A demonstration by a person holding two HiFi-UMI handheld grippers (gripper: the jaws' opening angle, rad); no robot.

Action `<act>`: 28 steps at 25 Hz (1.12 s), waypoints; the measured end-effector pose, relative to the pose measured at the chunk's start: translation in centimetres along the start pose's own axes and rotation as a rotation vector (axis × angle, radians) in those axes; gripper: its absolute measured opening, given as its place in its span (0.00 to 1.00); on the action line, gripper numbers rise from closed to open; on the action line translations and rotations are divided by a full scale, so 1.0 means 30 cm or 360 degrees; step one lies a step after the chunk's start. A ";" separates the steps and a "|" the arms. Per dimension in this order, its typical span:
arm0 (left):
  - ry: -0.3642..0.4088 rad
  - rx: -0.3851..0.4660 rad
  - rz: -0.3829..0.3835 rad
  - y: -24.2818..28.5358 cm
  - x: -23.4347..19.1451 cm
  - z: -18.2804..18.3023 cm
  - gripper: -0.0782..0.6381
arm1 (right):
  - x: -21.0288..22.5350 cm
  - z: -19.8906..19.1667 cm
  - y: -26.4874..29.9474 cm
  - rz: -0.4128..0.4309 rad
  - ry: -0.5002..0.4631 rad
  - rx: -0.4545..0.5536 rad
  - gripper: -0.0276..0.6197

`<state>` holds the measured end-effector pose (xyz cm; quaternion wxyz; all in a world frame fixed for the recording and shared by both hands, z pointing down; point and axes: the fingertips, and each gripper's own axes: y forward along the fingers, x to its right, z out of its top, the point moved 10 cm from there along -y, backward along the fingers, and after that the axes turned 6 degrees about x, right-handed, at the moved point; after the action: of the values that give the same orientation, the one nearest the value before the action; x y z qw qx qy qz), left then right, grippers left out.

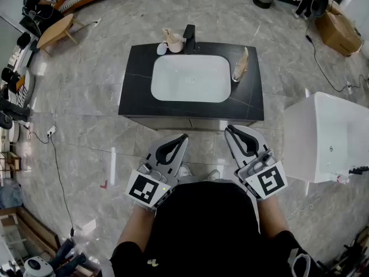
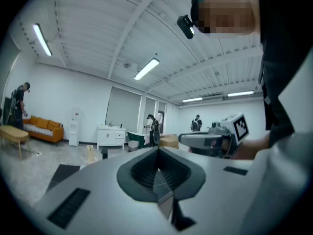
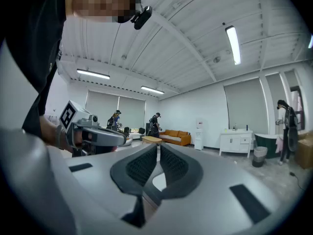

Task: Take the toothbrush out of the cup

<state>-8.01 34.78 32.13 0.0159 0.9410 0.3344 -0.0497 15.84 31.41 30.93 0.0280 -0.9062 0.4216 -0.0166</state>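
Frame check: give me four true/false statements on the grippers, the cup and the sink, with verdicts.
1. The left gripper and the right gripper are both shut and empty. True.
2. The toothbrush is already out of the cup. False: it stands in the cup, left of the faucet in the head view.
3. The left gripper touches the cup. False: it is held in front of the counter, well apart from the cup.
4. The white basin is set in a black counter. True.
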 end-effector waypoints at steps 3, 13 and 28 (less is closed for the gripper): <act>0.0217 0.0065 -0.0002 -0.039 0.015 0.017 0.14 | -0.049 -0.003 0.031 0.0001 -0.0020 -0.0016 0.11; -0.0101 0.0025 -0.0027 -0.161 -0.139 -0.042 0.14 | -0.191 -0.018 0.124 -0.0026 -0.0043 -0.0056 0.11; -0.0316 -0.0011 -0.0035 -0.146 -0.374 -0.128 0.14 | -0.130 -0.092 0.306 -0.0064 -0.0132 -0.0163 0.11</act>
<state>-19.12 31.38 37.12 0.0517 0.9276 0.3417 -0.1418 6.18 28.39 33.06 -0.0013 -0.9147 0.4020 0.0422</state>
